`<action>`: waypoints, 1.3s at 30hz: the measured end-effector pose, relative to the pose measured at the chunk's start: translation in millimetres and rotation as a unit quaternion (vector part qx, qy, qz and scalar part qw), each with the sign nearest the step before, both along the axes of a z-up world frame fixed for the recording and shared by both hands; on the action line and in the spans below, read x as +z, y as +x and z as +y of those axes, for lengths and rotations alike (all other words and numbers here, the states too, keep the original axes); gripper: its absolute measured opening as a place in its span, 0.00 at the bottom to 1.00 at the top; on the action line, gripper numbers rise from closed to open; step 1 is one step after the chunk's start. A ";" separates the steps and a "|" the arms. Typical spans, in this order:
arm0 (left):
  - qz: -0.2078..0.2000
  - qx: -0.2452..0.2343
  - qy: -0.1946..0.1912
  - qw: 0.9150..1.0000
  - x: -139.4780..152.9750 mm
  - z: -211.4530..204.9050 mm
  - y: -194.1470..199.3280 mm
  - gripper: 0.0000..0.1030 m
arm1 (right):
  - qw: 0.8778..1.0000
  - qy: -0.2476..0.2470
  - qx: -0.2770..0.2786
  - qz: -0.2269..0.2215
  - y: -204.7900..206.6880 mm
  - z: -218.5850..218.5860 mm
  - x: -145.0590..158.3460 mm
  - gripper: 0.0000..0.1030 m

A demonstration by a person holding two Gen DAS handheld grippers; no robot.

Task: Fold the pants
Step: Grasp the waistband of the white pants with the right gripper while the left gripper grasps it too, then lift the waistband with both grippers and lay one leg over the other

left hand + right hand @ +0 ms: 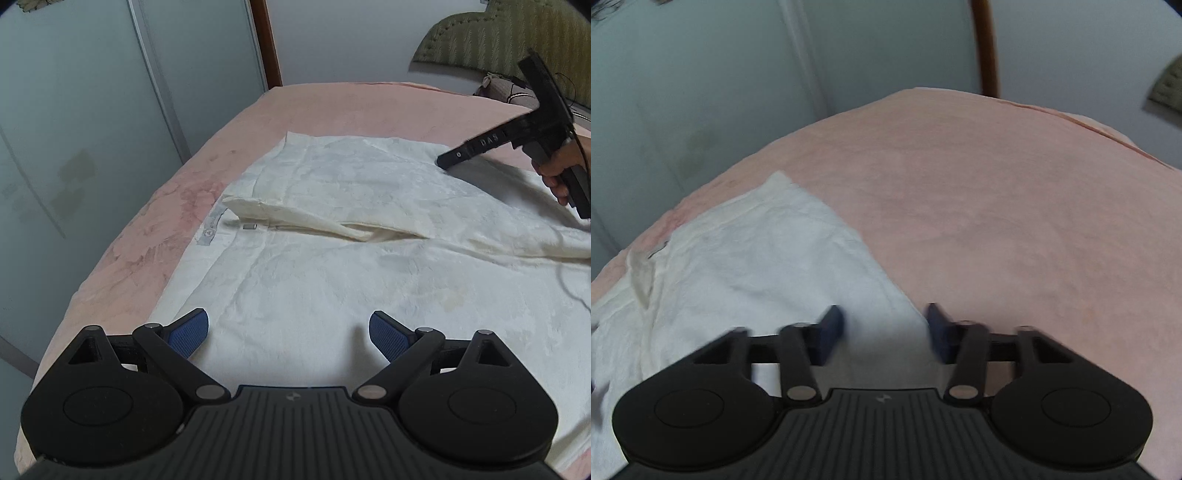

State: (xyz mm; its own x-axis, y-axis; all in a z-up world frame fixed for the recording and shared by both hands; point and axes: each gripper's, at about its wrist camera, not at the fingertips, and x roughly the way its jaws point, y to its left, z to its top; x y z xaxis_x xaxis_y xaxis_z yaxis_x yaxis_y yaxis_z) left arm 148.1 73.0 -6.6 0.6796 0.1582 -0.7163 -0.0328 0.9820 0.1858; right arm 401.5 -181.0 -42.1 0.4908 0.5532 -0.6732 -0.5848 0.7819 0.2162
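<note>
White textured pants [332,258] spread on pink bed [155,236]; left claw [288,336] agape, right claw [884,328] blurred, half-closed, empty.

A pink bedspread [325,107] lies before frosted sliding doors [92,110] and a padded headboard [491,40].

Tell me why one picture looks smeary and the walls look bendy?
Right wrist view: the camera seems to be moving, so the right gripper with its blue fingers and the white pants look smeared. Left wrist view: much sharper, the left gripper is crisp. Both views: the fisheye lens curves the pink bed and the wall behind.
</note>
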 end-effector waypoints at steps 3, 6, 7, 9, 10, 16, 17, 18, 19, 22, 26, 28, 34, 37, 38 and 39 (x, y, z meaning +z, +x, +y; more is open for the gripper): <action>0.004 0.002 -0.002 1.000 3.9 2.0 20.2 0.93 | 0.995 -0.067 0.032 -0.069 -22.6 21.8 7.7 0.23; -0.010 0.018 -0.025 0.999 14.4 7.2 42.8 0.93 | 0.951 -0.214 0.072 -0.212 -67.3 66.0 9.9 0.20; -0.016 0.026 -0.039 0.999 18.6 9.8 51.7 0.93 | 0.917 -0.276 0.094 -0.273 -87.4 84.1 5.5 0.20; -0.028 0.032 -0.073 0.996 27.8 13.0 71.6 0.93 | 0.849 -0.360 0.133 -0.363 -120.1 111.3 -6.6 0.20; -0.030 0.032 -0.088 0.995 31.7 13.4 83.1 0.93 | 0.823 -0.382 0.149 -0.393 -133.6 118.6 -11.9 0.20; -0.005 0.021 -0.230 0.973 42.5 15.8 165.0 0.93 | 0.774 -0.404 0.187 -0.450 -171.9 126.1 -25.9 0.20; 0.001 0.026 -0.248 0.968 42.5 15.6 177.9 0.93 | 0.771 -0.406 0.195 -0.451 -175.1 127.3 -28.4 0.20; 0.008 0.031 -0.262 0.965 42.0 15.1 190.3 0.93 | 0.768 -0.407 0.201 -0.453 -178.0 127.4 -29.9 0.20; 0.014 0.031 -0.274 0.961 40.7 14.8 202.4 0.93 | 0.765 -0.407 0.207 -0.454 -181.2 126.2 -31.2 0.20; 0.044 0.044 -0.286 0.956 31.5 14.6 232.9 0.92 | 0.767 -0.401 0.210 -0.455 -184.5 122.7 -30.7 0.19; 0.087 0.081 -0.296 0.948 11.2 19.3 255.8 0.71 | 0.774 -0.391 0.207 -0.453 -186.6 121.9 -27.8 0.19; 0.100 0.091 -0.302 0.944 3.4 24.4 256.8 0.35 | 0.778 -0.387 0.203 -0.450 -186.8 125.2 -27.1 0.19; 0.034 0.070 -0.291 0.953 19.1 34.9 194.6 0.09 | 0.809 -0.359 0.159 -0.437 -199.5 114.2 -4.9 0.66; -0.001 0.039 -0.275 0.961 31.7 43.2 141.0 0.09 | 0.833 -0.347 0.136 -0.409 -216.4 88.9 11.9 0.68; -0.009 0.029 -0.276 0.961 34.9 47.4 121.2 0.09 | 0.843 -0.342 0.126 -0.395 -226.6 80.5 17.8 0.68; -0.014 0.020 -0.281 0.959 36.5 51.9 102.2 0.09 | 0.853 -0.338 0.120 -0.380 -231.4 72.4 21.9 0.68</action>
